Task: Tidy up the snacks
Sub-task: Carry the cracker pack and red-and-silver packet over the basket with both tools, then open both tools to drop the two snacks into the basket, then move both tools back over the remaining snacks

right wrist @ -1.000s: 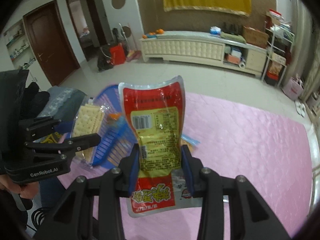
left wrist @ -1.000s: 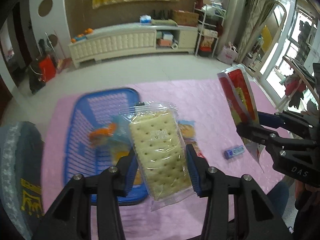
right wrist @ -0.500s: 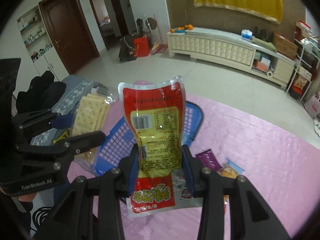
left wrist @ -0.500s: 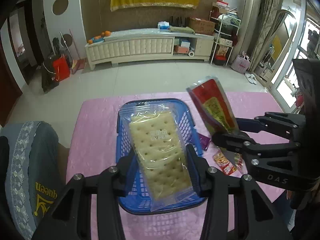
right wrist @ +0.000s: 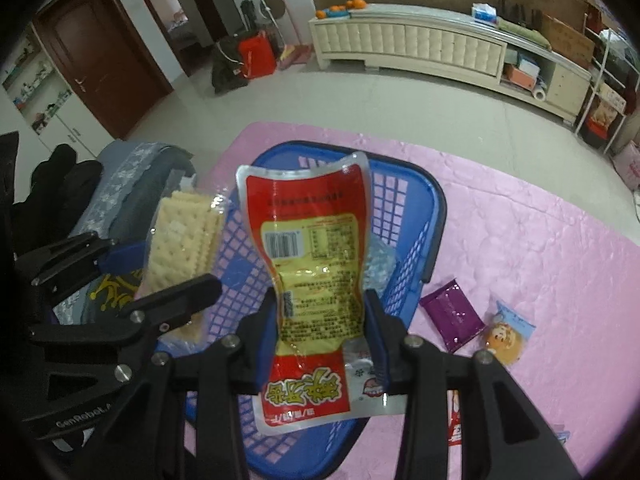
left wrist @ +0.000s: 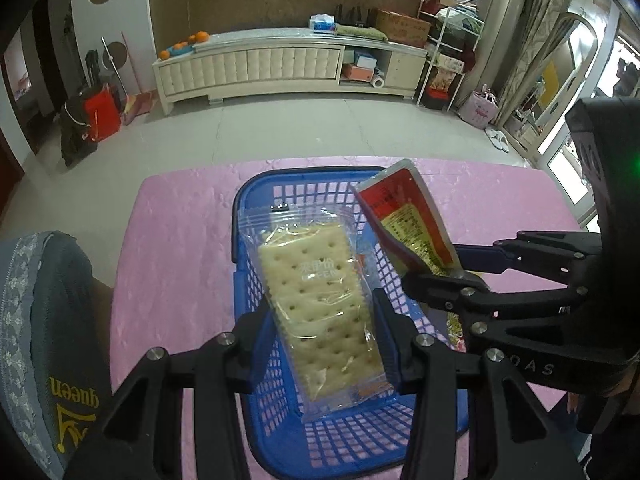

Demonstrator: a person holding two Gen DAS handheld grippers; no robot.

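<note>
My left gripper is shut on a clear pack of crackers and holds it above the blue plastic basket. My right gripper is shut on a red and yellow snack pouch, also above the basket. In the left wrist view the pouch hangs over the basket's right side. In the right wrist view the crackers sit over its left side. The basket stands on the pink table cover.
On the pink cover right of the basket lie a purple packet, a small blue and orange snack and a red wrapper. A grey chair back stands at the table's left edge.
Both grippers have moved further over the basket with their packs still held. The basket now lies directly beneath them and looks larger.
</note>
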